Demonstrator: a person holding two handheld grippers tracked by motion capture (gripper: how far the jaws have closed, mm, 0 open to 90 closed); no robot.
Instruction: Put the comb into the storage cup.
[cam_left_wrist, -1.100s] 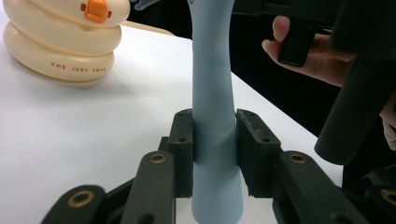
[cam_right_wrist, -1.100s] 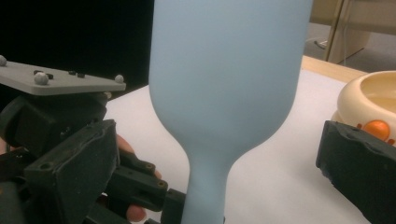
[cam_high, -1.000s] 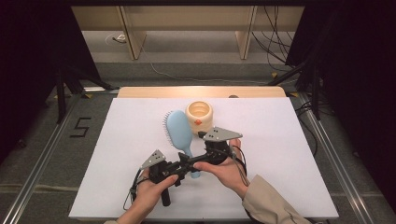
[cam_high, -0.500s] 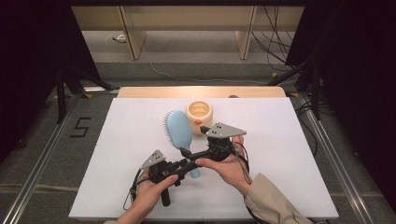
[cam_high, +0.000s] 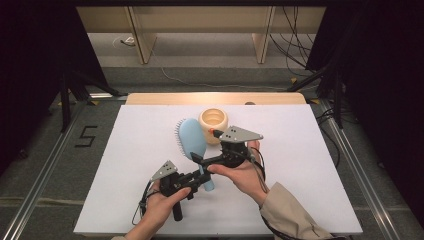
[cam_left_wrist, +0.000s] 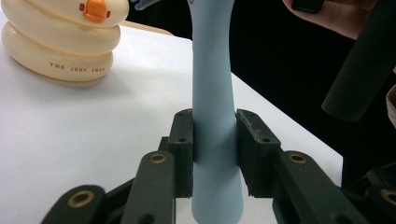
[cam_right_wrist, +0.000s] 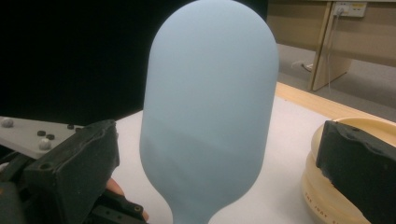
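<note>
Hairbrush (cam_high: 191, 139), light, stiff and smooth, we hold above the desk (cam_high: 125, 165), left gripper (cam_left_wrist: 214, 154) clamped on its handle, right gripper (cam_right_wrist: 215, 168) spread wide around its head.

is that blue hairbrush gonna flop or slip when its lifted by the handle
The hairbrush probably stays stiff: in the left gripper view its handle runs straight from the left claw. It looks smooth, so it might slip or twist. The wide head is far from the grip, so it may tip.

A white table (cam_high: 310, 165) carries a cream ringed cup (cam_high: 213, 123), seemingly upright.
</note>
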